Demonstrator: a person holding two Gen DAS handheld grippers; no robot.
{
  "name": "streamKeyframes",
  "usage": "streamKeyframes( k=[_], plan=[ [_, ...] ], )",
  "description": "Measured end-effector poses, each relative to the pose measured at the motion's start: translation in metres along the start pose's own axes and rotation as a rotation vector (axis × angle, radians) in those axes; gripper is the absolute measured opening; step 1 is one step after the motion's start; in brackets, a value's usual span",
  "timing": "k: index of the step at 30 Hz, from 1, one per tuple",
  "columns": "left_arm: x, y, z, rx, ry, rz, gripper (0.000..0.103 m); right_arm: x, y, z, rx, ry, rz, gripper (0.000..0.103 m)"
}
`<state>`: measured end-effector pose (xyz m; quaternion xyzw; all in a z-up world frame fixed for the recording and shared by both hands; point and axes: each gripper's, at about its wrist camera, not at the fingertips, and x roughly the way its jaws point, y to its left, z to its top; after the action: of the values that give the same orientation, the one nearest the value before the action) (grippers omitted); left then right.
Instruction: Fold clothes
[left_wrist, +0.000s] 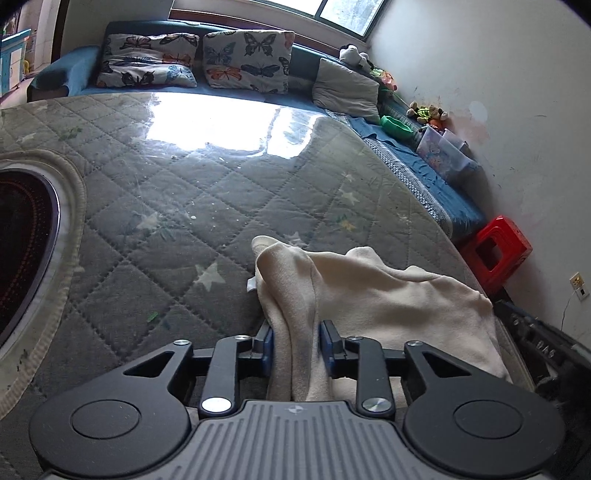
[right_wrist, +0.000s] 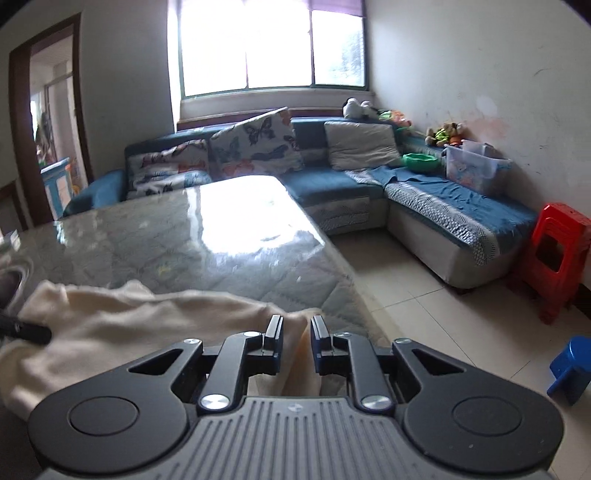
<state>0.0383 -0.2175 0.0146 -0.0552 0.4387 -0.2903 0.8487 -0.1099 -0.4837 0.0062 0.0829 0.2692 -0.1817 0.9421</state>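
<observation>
A cream garment (left_wrist: 369, 288) lies bunched at the near right corner of the quilted table (left_wrist: 166, 206). One thick fold of it runs up between the blue pads of my left gripper (left_wrist: 295, 328); the jaws stand slightly apart and a shadowed gap shows beside the right pad. In the right wrist view the same cream garment (right_wrist: 129, 317) spreads to the left over the table (right_wrist: 221, 251). A narrow fold rises between the jaws of my right gripper (right_wrist: 297, 325), which stand a little apart near the table's right edge. A black gripper part (right_wrist: 26, 330) rests on the cloth at far left.
A dark round inset with a pale rim (left_wrist: 22, 251) sits in the table at left. A blue corner sofa (right_wrist: 443, 199) with butterfly cushions (left_wrist: 247, 59) lies beyond. Stacked red stools (right_wrist: 557, 254), a blue stool (right_wrist: 570, 369) and tiled floor (right_wrist: 424, 295) are on the right.
</observation>
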Motion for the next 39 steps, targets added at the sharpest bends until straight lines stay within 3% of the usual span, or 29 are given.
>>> streamKeyframes(
  k=[3,7,10,12,16,19,22,25,29,36,39],
  plan=[
    [-0.003,-0.003,0.001,0.027,-0.013,0.026,0.039,-0.005,0.008,0.006,0.000,-0.023,0.038,0.016],
    [-0.007,-0.004,0.000,0.074,-0.036,0.075,0.047,0.004,0.030,0.009,-0.034,-0.011,0.107,0.030],
    [-0.010,-0.003,-0.002,0.094,-0.043,0.096,0.056,0.016,0.048,0.005,-0.062,0.015,0.137,0.033],
    [-0.011,-0.002,-0.003,0.106,-0.047,0.109,0.058,0.025,0.055,0.001,-0.072,0.039,0.145,0.037],
    [-0.016,-0.001,-0.010,0.118,-0.060,0.137,0.074,0.033,0.065,-0.003,-0.100,0.052,0.139,0.045],
    [-0.022,0.000,-0.016,0.129,-0.076,0.160,0.082,0.026,0.067,-0.002,-0.102,0.050,0.143,0.057],
    [-0.027,0.001,-0.023,0.131,-0.086,0.161,0.089,0.014,0.071,-0.005,-0.118,0.042,0.141,0.060],
    [-0.032,0.000,-0.031,0.143,-0.097,0.167,0.096,0.002,0.071,-0.011,-0.121,0.030,0.133,0.075],
    [-0.041,-0.002,-0.041,0.165,-0.117,0.174,0.103,-0.013,0.072,-0.021,-0.111,0.018,0.121,0.085],
    [-0.054,-0.005,-0.059,0.207,-0.131,0.185,0.103,-0.038,0.072,-0.035,-0.074,-0.001,0.095,0.102],
    [-0.058,-0.006,-0.067,0.231,-0.135,0.195,0.103,-0.048,0.070,-0.040,-0.068,-0.011,0.072,0.103]
  ],
)
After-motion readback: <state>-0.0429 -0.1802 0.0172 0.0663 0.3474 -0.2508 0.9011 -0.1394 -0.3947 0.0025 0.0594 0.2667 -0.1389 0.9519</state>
